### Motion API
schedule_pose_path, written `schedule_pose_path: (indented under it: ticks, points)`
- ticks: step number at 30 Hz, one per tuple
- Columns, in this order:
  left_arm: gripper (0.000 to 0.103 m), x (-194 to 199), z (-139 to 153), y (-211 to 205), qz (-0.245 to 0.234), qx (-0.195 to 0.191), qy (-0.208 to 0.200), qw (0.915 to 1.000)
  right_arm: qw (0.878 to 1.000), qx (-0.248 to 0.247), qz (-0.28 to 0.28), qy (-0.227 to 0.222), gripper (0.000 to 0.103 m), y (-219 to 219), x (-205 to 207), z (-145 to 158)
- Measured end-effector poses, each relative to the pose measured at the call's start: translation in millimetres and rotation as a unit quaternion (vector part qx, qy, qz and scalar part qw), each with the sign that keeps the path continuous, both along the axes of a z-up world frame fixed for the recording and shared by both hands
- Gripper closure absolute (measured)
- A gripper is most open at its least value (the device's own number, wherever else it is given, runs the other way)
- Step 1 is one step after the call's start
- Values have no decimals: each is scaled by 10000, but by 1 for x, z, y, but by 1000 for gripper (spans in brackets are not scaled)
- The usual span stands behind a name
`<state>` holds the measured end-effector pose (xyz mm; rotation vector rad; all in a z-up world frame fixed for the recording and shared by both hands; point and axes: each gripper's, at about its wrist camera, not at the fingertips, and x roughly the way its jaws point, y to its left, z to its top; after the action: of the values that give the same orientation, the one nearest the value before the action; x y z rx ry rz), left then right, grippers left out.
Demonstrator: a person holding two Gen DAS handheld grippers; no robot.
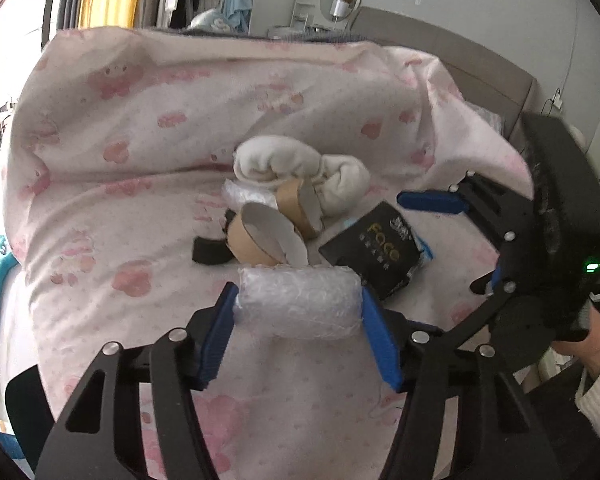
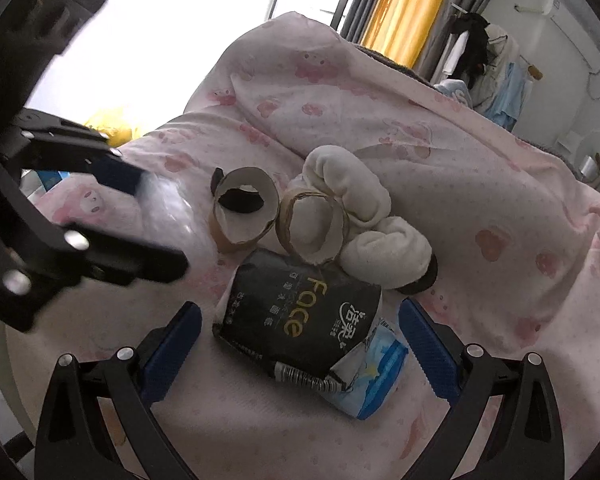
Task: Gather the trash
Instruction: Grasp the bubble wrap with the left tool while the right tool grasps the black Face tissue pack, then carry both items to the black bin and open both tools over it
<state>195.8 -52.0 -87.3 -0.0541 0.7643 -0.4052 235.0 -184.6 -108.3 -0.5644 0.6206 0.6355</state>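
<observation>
My left fingers (image 1: 298,312) pinch the bubble wrap (image 1: 298,300) mid-bed (image 1: 100,184) — lift next — while my right fingers (image 2: 300,344), wide open and empty, straddle the black packet (image 2: 300,312).

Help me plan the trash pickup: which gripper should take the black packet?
Right. The right gripper is open astride the black packet; the left gripper is shut on the bubble wrap roll.

Cardboard rings (image 2: 276,216) between bubble wrap (image 1: 298,300) and socks (image 2: 364,220).
</observation>
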Motion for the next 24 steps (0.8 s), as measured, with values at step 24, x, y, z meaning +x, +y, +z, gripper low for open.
schedule_pose_path:
  ticks: [24]
  points:
    - [39, -14, 16, 109, 1447, 183, -279, 9889, 9805, 1538, -1021, 675, 24, 21, 31, 58]
